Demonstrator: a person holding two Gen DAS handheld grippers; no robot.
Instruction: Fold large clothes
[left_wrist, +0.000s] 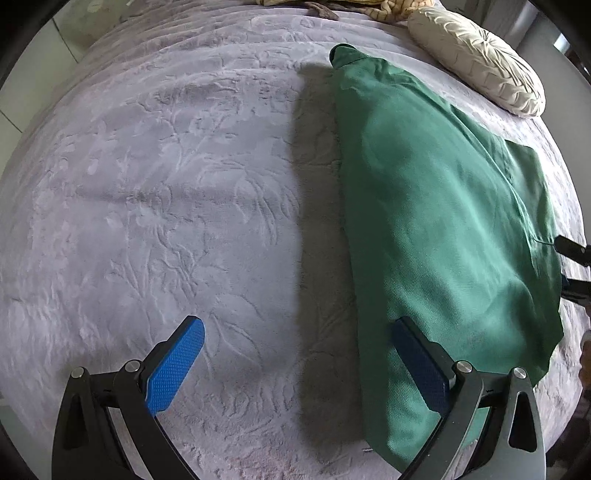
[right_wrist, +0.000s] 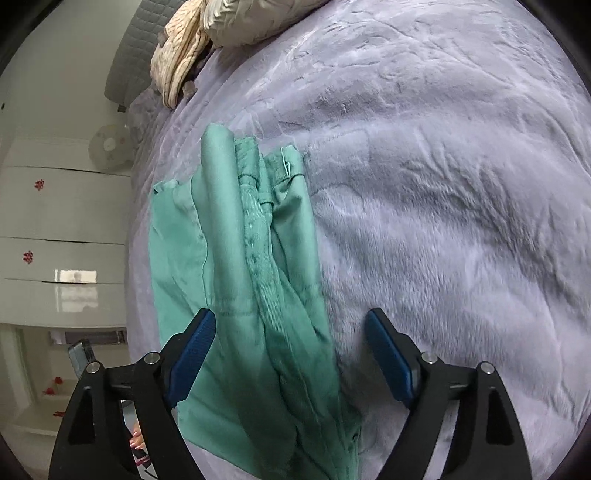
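A green garment (left_wrist: 436, 221) lies folded into a long, narrow strip on a bed covered by a grey plush blanket (left_wrist: 166, 184) with an embossed leaf pattern. Taking the garment as the landmark: in the left wrist view it runs from near the camera away toward the far end of the bed, its folded long edge casting a dark shadow on the blanket beside it. A cream pleated cushion (left_wrist: 476, 61) rests on the blanket just beyond the garment's far end, off to its right side.

The left gripper (left_wrist: 297, 363) hangs over the garment's near end with its jaws wide apart; one blue-padded finger is above the bare blanket beside the garment, the other is above the green cloth. Nothing is clamped between them.

In the right wrist view the garment (right_wrist: 236, 258) shows its layered folds, a seam with stitching and a hem at its far end. The right gripper (right_wrist: 290, 354) has its jaws spread wide, one finger over the cloth and the other over the blanket beside it, gripping nothing. Past the garment's far end lies a heap of beige bedding (right_wrist: 184, 48). Beside the bed, on the garment's left, stands a white chest of drawers (right_wrist: 62, 221).
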